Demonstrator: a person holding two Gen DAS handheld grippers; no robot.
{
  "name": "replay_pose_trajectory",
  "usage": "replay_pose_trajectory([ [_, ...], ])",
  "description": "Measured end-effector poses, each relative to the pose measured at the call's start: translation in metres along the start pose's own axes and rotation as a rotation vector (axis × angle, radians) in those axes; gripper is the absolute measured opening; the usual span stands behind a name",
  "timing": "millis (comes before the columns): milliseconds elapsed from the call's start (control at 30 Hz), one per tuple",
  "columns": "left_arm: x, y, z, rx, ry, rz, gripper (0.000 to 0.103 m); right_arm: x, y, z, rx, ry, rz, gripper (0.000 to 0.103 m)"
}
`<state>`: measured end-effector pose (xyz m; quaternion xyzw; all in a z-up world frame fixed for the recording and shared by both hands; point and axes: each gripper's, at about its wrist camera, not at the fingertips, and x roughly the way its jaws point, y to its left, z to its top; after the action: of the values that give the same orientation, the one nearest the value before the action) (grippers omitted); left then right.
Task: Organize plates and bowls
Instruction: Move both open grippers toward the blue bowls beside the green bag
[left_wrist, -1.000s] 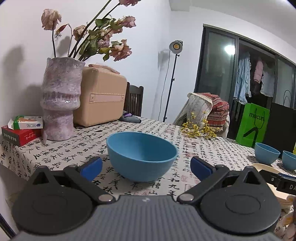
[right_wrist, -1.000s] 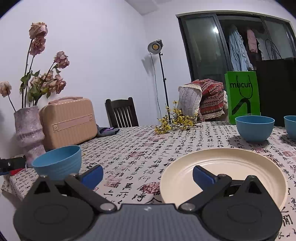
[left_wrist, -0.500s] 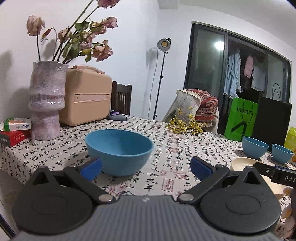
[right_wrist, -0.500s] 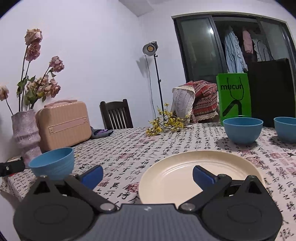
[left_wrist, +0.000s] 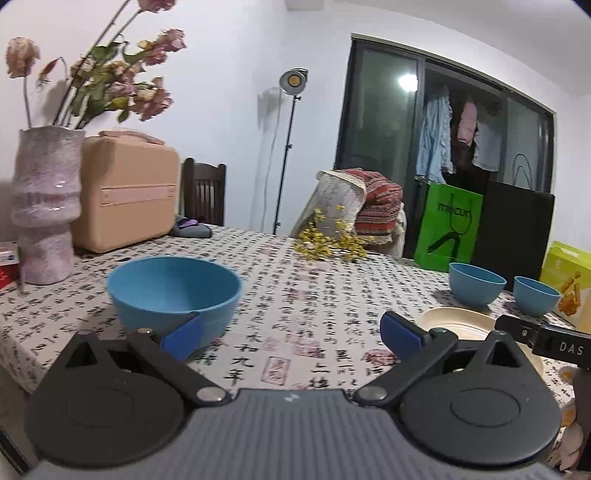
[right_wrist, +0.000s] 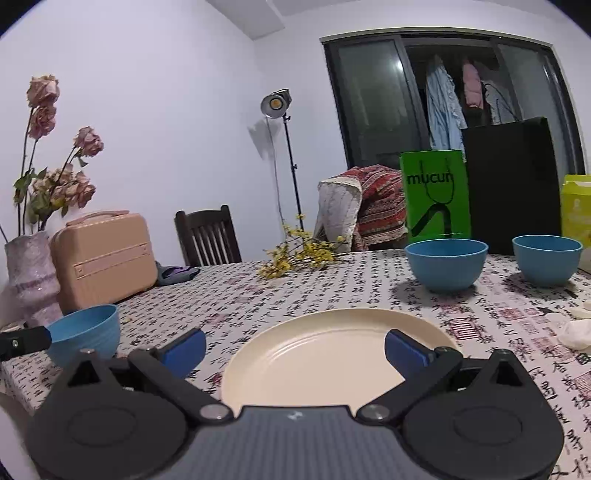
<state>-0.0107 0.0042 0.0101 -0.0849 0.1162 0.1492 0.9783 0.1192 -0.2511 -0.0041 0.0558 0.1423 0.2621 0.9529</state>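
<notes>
A blue bowl (left_wrist: 173, 291) stands on the printed tablecloth near the table's left end; in the right wrist view this bowl (right_wrist: 86, 330) shows at the left. My left gripper (left_wrist: 290, 334) is open, its left pad in front of the bowl's right side. A cream plate (right_wrist: 332, 354) lies flat before my open right gripper (right_wrist: 293, 349), whose fingers hover over its near rim; the plate (left_wrist: 458, 323) also appears in the left wrist view. Two more blue bowls (right_wrist: 445, 264) (right_wrist: 546, 258) stand at the far right.
A pink vase with dried roses (left_wrist: 44, 206) and a beige case (left_wrist: 125, 192) stand at the back left. Yellow flowers (right_wrist: 299, 254) lie mid-table. A green bag (right_wrist: 436, 197), a black bag (right_wrist: 511, 184) and a yellow box (left_wrist: 567, 280) line the far right edge. A dark chair (right_wrist: 207, 236) stands behind the table.
My left gripper has swung right, so the blue bowl has slid from centre to the left of its view. My right gripper has shifted so the plate sits centred between its fingers.
</notes>
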Motion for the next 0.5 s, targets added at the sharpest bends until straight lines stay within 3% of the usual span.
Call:
replay_pose_trajectory([
  [500, 0.029, -0.035, 0.021, -0.022, 0.019, -0.149, 0.103, -0.02, -0.028, 0.014, 0.045, -0.031, -0.108, 0.103],
])
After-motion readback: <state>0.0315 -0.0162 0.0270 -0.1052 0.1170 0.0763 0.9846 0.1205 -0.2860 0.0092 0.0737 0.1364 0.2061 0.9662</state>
